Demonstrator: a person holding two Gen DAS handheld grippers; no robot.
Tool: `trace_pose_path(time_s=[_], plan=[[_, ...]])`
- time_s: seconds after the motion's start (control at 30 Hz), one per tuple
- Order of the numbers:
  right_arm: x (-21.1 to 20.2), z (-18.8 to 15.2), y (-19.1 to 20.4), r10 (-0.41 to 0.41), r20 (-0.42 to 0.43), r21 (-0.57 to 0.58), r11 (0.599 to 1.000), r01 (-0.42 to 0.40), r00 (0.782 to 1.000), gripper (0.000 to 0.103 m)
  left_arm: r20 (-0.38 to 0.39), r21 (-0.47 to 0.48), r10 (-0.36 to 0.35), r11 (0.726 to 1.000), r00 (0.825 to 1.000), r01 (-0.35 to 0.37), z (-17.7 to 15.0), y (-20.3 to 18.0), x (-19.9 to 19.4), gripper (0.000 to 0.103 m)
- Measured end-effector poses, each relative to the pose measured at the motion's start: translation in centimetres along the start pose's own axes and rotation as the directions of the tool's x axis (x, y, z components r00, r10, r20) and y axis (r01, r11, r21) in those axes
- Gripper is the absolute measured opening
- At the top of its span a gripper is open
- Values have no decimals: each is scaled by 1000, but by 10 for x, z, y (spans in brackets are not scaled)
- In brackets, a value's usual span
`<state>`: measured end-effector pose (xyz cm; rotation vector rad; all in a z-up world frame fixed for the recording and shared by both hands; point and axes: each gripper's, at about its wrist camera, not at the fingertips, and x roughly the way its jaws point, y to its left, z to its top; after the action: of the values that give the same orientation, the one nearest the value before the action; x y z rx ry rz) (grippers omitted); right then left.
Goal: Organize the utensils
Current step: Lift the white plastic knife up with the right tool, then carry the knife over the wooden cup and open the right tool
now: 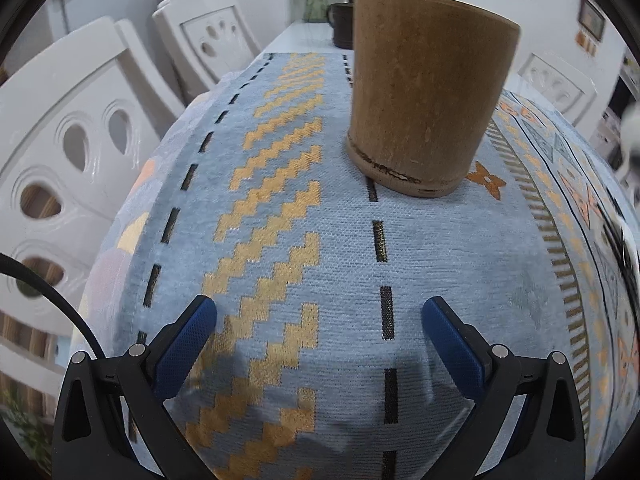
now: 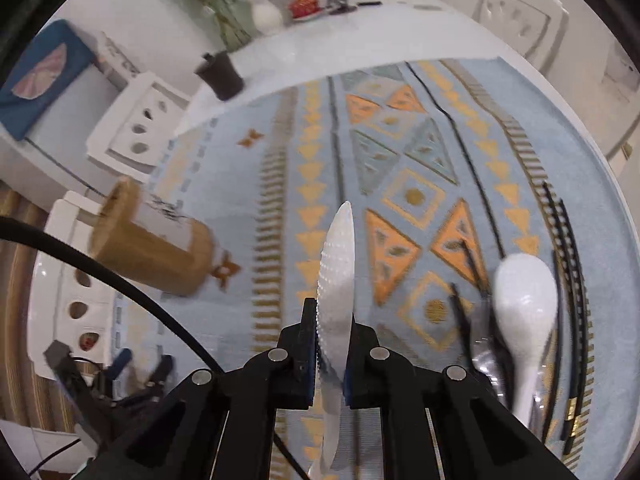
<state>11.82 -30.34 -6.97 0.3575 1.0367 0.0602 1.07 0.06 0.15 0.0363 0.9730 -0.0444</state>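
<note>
1. Right gripper (image 2: pixel 332 344): jaws closed on a white rice paddle (image 2: pixel 336 280). It is held edge-on, dimpled face showing, its blade reaching ahead of the fingertips and its handle running back between the arms of the claw toward the camera. Paddle is off the cloth, carried in the grip.
2. Bamboo holder (image 2: pixel 152 248): well ahead and to the left of the right claw, standing on the table runner (image 2: pixel 280 160). A pale label with dark markings shows on its side. From this view its open mouth is visible; what is inside cannot be made out.
3. White spoon (image 2: pixel 524 300): just to the right of the right claw, lying on the runner, bowl pointing away, handle toward the camera.
4. Black chopsticks (image 2: pixel 568 280): right of the spoon, several sticks lying loose, some passing under or beside it. Exact count unclear due to blur.
5. Left gripper (image 1: pixel 320 320): jaws wide apart, nothing between the blue pads. It hangs over bare runner.
6. Same bamboo holder (image 1: pixel 428 92) seen from the left claw: straight ahead and slightly right, upright, near but apart from the fingertips.
7. Background: white chairs (image 1: pixel 80 140) left of the left claw, off the table edge; dark cup (image 2: pixel 220 74) and vase of flowers (image 2: pixel 266 16) at the table's far end.
</note>
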Motion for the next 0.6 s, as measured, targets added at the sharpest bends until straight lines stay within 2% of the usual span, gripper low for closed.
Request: trace_pose_path(time_s=[0.1,0.2,0.3,0.4,0.6], plan=[[-31,8,22,19,113,-2,1000,-19,993,9,8,0,-4,1000,1000,4,-1,1,0,103],[-59,23,51,44,221,-17,999,-41,974,9,17,-8,7,1000,1000,-7,-2,1,0,103],[-80,41,76,79,296,-50,997,-67,952,9,17,-12,2,1000,1000,-2,-3,1,-1,103],[-86,58,101,124,332,-85,991,-101,935,9,20,-13,1,1000,1000,0,-5,1,-3,103],[-76,86,153,159,415,-143,984,-109,896,9,20,-15,-7,1000,1000,7,-5,4,-3,103]])
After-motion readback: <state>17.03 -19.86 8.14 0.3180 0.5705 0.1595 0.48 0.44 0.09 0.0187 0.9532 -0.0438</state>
